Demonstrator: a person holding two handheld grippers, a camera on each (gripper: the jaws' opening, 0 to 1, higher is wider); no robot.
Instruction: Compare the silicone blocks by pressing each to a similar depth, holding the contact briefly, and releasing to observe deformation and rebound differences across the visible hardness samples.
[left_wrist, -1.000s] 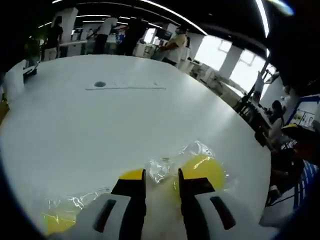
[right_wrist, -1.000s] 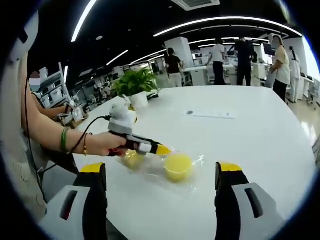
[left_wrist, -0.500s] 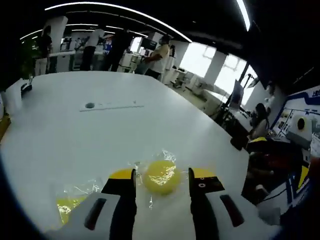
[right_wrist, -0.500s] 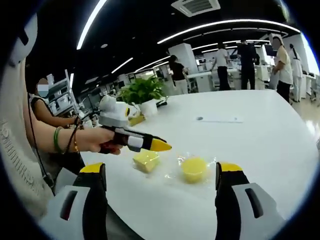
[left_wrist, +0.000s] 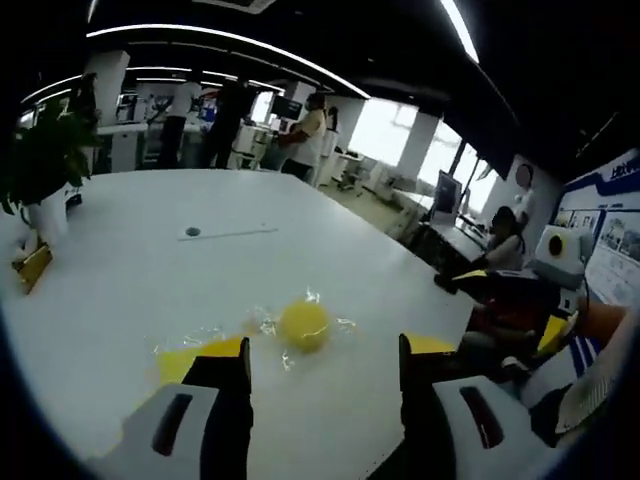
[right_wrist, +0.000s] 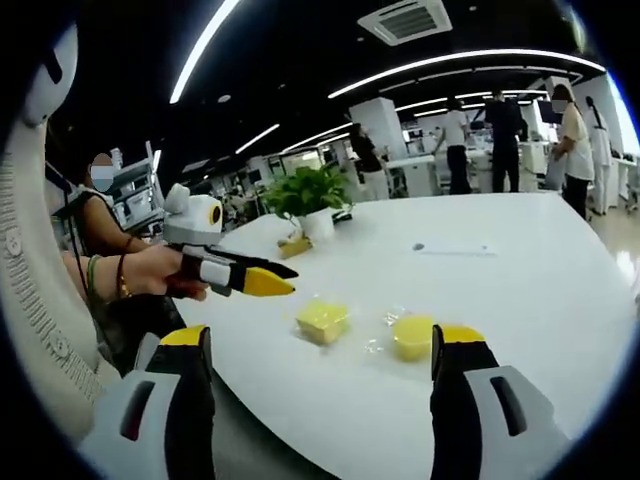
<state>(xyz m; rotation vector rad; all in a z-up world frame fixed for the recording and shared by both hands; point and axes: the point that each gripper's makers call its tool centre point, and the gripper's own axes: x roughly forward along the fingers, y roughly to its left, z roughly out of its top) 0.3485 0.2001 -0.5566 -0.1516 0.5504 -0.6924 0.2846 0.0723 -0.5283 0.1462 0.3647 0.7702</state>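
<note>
Plastic wrappers (left_wrist: 262, 325) hold two yellow blocks (right_wrist: 322, 319); left gripper (left_wrist: 320, 362) and right gripper (right_wrist: 322, 352) gape wide.

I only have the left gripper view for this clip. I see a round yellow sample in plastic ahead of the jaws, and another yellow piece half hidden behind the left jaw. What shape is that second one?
Observer: In the right gripper view it is a square yellow block, lying flat on the white table in its clear wrap, beside the round sample.
Operator: Is my gripper touching either one?
Observer: No. The left gripper hangs in the air to the side of the square block, clear of both.
Operator: And the right gripper?
Observer: Its jaws stand wide open, with both samples lying beyond them, untouched.
</note>
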